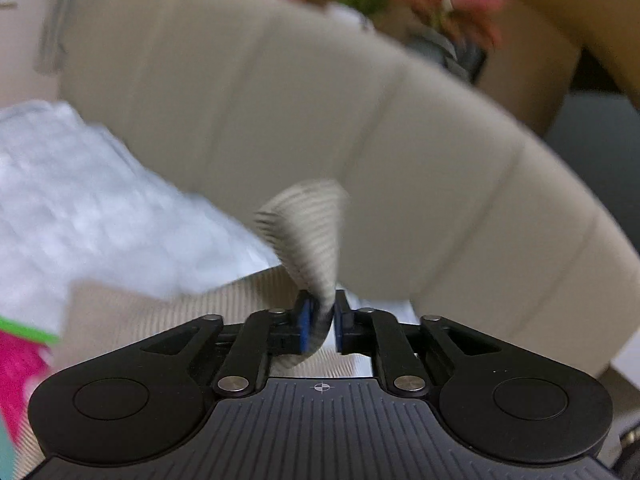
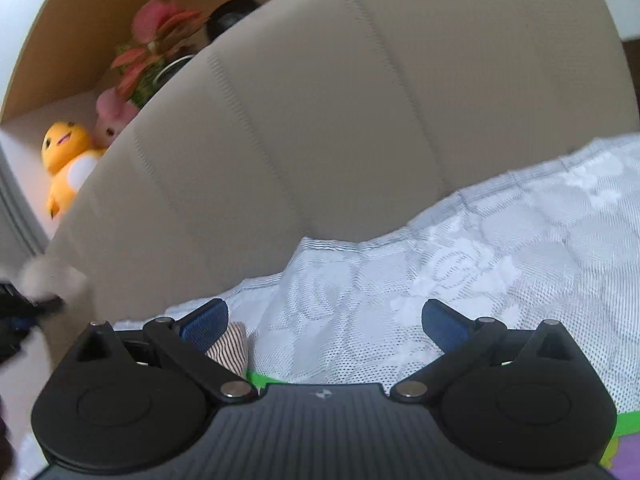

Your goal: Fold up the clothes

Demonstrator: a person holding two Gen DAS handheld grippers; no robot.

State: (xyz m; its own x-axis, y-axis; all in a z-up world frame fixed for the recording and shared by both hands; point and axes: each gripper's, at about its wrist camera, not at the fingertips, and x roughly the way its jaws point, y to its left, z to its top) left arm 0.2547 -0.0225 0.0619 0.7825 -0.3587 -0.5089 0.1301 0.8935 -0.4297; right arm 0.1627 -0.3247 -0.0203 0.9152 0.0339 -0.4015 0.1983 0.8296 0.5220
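Note:
My left gripper (image 1: pixel 320 326) is shut on a fold of a beige garment with thin dark stripes (image 1: pixel 308 232); the pinched cloth sticks up between the blue pads (image 1: pixel 306 324), and more of it lies below (image 1: pixel 160 312). The view is blurred by motion. My right gripper (image 2: pixel 324 326) is open and empty, over a white lace-patterned cover (image 2: pixel 460 264). A bit of the striped garment (image 2: pixel 230 346) shows beside its left finger. The left gripper shows as a dark blur at the far left of the right wrist view (image 2: pixel 24 312).
A beige padded headboard or sofa back (image 1: pixel 320 100) (image 2: pixel 340 100) rises behind. Plush toys (image 2: pixel 66 152) and a red-leafed plant (image 2: pixel 156 44) sit on a shelf beyond it. A pink and green item (image 1: pixel 20 352) lies at the lower left.

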